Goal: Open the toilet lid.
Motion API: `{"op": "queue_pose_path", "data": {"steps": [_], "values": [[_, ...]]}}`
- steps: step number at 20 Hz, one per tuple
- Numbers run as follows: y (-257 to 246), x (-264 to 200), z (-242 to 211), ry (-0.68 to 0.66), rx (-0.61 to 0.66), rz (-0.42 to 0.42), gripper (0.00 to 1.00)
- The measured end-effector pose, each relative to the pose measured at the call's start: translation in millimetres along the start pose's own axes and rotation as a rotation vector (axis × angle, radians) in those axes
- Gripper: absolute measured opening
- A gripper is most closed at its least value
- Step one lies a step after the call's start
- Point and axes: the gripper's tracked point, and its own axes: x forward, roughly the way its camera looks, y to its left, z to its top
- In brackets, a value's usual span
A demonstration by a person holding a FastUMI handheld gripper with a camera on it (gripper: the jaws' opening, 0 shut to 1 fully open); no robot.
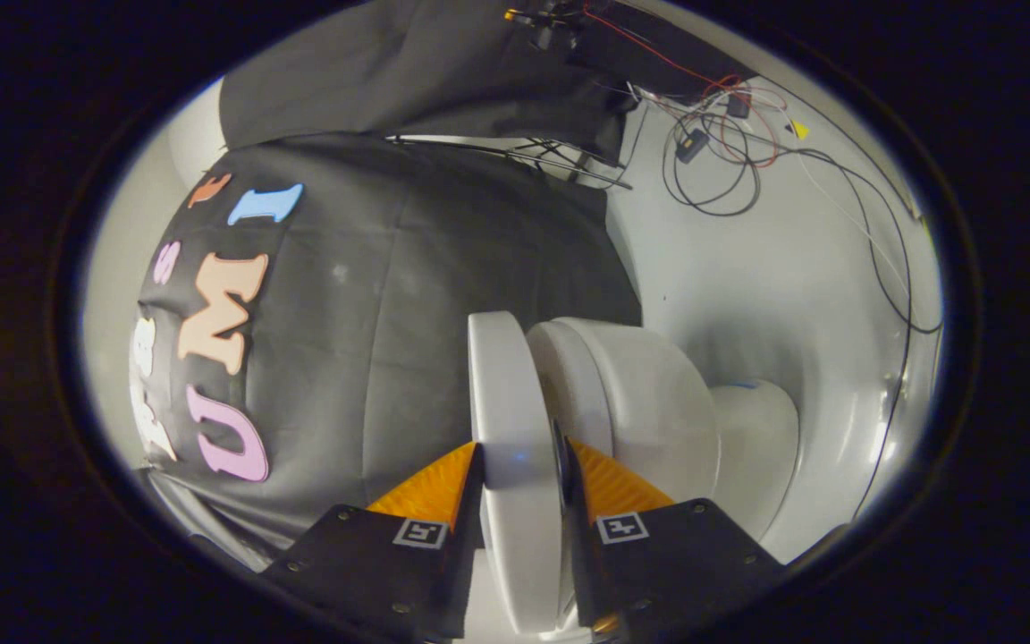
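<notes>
The white ceramic toilet bowl (658, 402) sits beyond the fingers, against the pale floor (774, 250). The white plastic toilet lid (506, 429) stands edge-on between the fingers. The gripper (519, 474) clamps it, both fingers pressing its faces.

The gripper (519, 470) is seen rolled sideways. Its 2 fingers (430, 487) are closed on the edge of the toilet lid (506, 394), 1 pressed against each face.

Messy tangle of black, red and white cables (719, 143) sprawled over the pale floor (792, 268), small yellow tag (799, 130) just beside.
</notes>
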Motion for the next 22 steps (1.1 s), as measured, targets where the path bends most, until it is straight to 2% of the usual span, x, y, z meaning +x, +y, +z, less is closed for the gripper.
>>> {"op": "queue_pose_path", "data": {"steps": [10,22], "values": [[102,-30,-20,-0.031,-0.251,0.058,0.46],[177,-60,-67,0.004,-0.6,0.024,0.46]]}}
